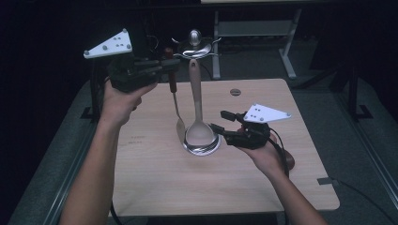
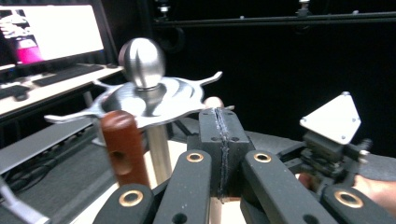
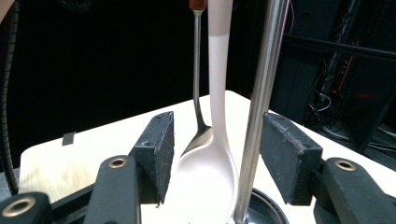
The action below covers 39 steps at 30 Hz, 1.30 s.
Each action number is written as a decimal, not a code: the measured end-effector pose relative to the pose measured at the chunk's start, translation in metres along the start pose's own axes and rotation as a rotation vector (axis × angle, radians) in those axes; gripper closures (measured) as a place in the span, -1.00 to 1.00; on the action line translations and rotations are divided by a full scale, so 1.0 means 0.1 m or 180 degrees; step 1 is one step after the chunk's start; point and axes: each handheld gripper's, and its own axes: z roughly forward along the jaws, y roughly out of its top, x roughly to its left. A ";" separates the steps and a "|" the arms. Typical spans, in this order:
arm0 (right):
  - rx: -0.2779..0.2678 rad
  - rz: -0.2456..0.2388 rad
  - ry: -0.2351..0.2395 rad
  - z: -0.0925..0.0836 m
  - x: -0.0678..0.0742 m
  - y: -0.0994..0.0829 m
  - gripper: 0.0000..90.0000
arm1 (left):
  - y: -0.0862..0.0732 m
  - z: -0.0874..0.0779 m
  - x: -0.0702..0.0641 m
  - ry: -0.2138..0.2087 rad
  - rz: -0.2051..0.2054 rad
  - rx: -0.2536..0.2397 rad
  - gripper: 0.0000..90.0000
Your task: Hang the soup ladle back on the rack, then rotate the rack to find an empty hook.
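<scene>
A steel utensil stand with a ball top and hook arms rises from a round base at the table's middle. A pale ladle hangs on it, bowl at the base. Beside it hangs a metal spoon with a red-brown handle; what bears it is hidden. My left gripper is up by the stand's top, jaws shut with nothing between them, the brown handle against their left side. My right gripper is open low down, its pads either side of the pole and ladle bowl.
The wooden table has a round grommet at the back. A metal frame stands behind it. A lit monitor and keyboard sit on a desk to the left. My right gripper also shows in the left gripper view.
</scene>
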 end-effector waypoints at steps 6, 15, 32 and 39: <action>-0.0007 -0.0005 -0.0002 -0.01 0.00 0.00 -0.01 | -0.03 -0.03 0.12 0.0077 -0.0081 0.0000 1.00; -0.0004 -0.0014 -0.0019 -0.01 -0.02 0.00 -0.01 | -0.07 -0.03 0.21 0.0176 -0.0094 0.0040 1.00; 0.0006 -0.0009 -0.0030 -0.01 -0.03 -0.01 -0.02 | -0.05 -0.06 0.38 0.0434 -0.0115 0.0079 1.00; 0.0009 0.0000 -0.0033 -0.01 -0.03 -0.01 -0.02 | -0.07 -0.10 0.53 0.0488 -0.0198 0.0043 1.00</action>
